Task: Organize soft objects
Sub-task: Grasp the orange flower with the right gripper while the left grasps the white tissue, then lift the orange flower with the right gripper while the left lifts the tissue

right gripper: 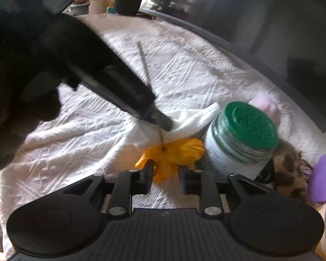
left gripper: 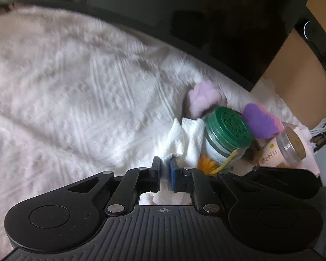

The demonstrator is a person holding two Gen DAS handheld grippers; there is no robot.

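1. Nearest the left wrist camera, the left gripper (left gripper: 165, 163) has its jaws almost together, pinching a fold of the white cloth (left gripper: 184, 139).
2. The cloth rises crumpled from the jaws and lies on the white quilt (left gripper: 65, 91), just left of the green-lidded jar (left gripper: 226, 139).
3. In the right wrist view, the right gripper (right gripper: 166, 169) stands partly open over the orange flower (right gripper: 173, 152); the petals lie between its fingers, which do not press on them.
4. The flower's thin stem (right gripper: 144, 65) runs up and away, past the left gripper.
5. Far right of the jar lie a pale pink plush (left gripper: 203, 97), a purple sponge (left gripper: 260, 121) and a clear-capped bottle (left gripper: 291, 145).
6. A brown furry thing (right gripper: 289, 169) lies right of the jar.
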